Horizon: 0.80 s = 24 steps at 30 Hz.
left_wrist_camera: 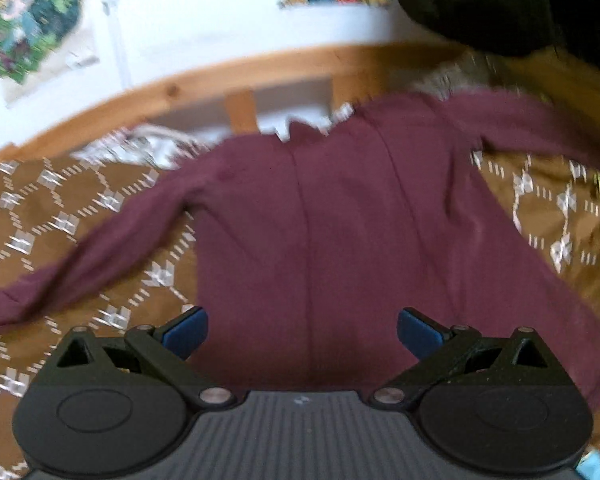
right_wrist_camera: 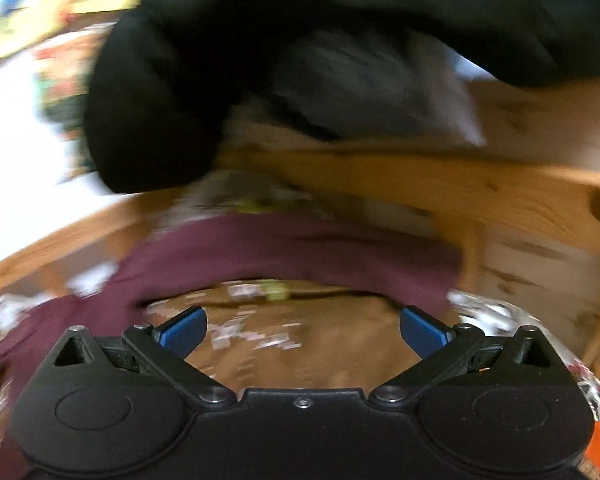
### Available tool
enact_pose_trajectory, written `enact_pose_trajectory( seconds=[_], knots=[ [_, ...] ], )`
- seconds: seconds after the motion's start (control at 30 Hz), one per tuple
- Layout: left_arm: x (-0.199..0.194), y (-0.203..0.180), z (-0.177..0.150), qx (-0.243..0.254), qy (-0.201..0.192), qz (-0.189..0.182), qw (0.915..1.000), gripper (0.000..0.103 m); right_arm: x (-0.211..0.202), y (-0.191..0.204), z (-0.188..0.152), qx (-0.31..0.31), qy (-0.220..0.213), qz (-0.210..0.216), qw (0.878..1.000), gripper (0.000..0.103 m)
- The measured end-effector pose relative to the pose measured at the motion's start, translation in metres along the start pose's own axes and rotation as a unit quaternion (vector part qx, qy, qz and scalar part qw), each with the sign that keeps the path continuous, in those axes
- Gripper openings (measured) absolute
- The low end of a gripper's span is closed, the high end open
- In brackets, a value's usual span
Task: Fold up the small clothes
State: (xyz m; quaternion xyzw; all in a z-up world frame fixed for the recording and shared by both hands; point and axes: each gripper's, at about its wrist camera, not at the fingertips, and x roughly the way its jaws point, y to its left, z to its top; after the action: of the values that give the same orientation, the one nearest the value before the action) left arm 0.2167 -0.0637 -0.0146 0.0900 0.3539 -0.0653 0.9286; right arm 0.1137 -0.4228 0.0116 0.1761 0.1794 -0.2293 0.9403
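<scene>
A maroon long-sleeved shirt [left_wrist_camera: 332,216] lies spread flat on a brown patterned bedspread [left_wrist_camera: 60,216], sleeves out to both sides. My left gripper [left_wrist_camera: 302,330] is open and empty, hovering over the shirt's lower hem. In the right wrist view, which is blurred, one maroon sleeve [right_wrist_camera: 284,252] stretches across the bedspread [right_wrist_camera: 300,344]. My right gripper [right_wrist_camera: 303,330] is open and empty, just short of that sleeve.
A wooden bed rail [left_wrist_camera: 260,68] runs behind the shirt, with a white wall and colourful pictures [left_wrist_camera: 32,24] above. A dark garment [right_wrist_camera: 260,60] hangs over the wooden frame [right_wrist_camera: 500,196] at the right. A white patterned cloth [left_wrist_camera: 140,144] lies by the rail.
</scene>
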Motion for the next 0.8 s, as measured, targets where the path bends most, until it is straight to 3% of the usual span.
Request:
enact_pose_trajectory(
  seconds=[0.1, 0.23, 0.47, 0.57, 0.63, 0.7, 0.8],
  knots=[
    [0.019, -0.003, -0.013, 0.031, 0.007, -0.023, 0.9992, 0.103, 0.029, -0.015, 0.002, 0.061, 0.006, -0.047, 0.997, 0.102],
    [0.029, -0.002, -0.017, 0.065, -0.003, -0.029, 0.9975, 0.103, 0.063, -0.034, -0.001, 0.15, 0.024, -0.08, 0.985, 0.092],
    [0.031, 0.007, -0.024, 0.076, 0.002, -0.028, 0.9967, 0.103, 0.097, -0.066, -0.011, 0.319, 0.016, -0.109, 0.941, 0.072],
    [0.026, 0.015, -0.026, 0.069, 0.005, -0.023, 0.9974, 0.103, 0.102, -0.078, -0.013, 0.362, 0.0, -0.123, 0.924, 0.057],
    [0.02, 0.02, -0.025, 0.064, 0.002, -0.02, 0.9977, 0.103, 0.107, -0.082, -0.01, 0.368, -0.001, -0.132, 0.92, 0.037],
    [0.015, 0.023, -0.023, 0.061, -0.004, -0.02, 0.998, 0.103, 0.109, -0.083, -0.006, 0.357, -0.003, -0.148, 0.922, 0.025],
    [0.008, 0.025, -0.02, 0.056, -0.014, -0.021, 0.9981, 0.103, 0.095, -0.066, 0.0, 0.302, -0.029, -0.159, 0.94, 0.02]
  ],
)
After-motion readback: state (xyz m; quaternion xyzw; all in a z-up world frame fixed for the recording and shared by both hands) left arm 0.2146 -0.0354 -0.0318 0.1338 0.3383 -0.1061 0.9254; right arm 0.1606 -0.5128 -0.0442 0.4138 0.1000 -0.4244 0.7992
